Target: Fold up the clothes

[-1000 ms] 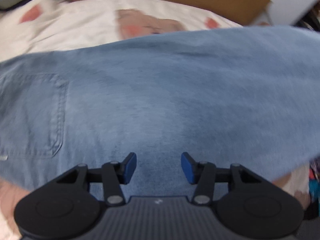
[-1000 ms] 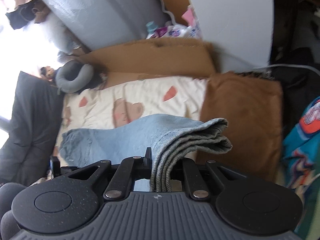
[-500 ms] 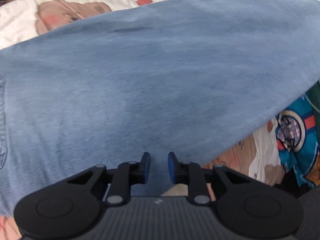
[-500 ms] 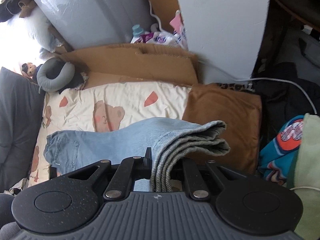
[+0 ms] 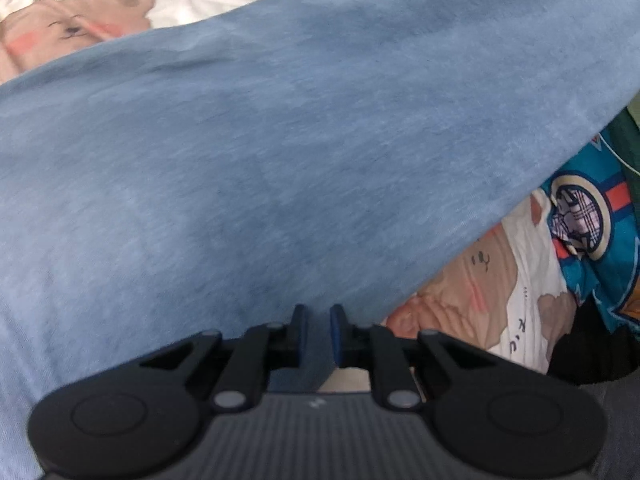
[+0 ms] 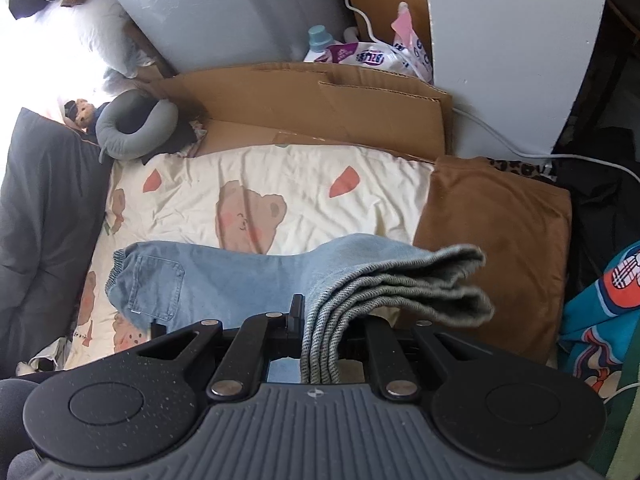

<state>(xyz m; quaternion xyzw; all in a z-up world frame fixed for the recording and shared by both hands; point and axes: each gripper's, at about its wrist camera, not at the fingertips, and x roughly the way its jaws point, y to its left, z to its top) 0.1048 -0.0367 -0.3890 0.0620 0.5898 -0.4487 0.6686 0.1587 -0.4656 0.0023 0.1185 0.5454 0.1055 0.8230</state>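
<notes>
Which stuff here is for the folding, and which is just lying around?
For the folding:
- blue jeans
- left gripper, whose jaws have just been closing, now pinching the jeans' edge
- right gripper, clamped on the bunched leg ends

Just lying around:
- bear-print sheet
- folded brown cloth
- cardboard
- grey neck pillow
- teal patterned garment
</notes>
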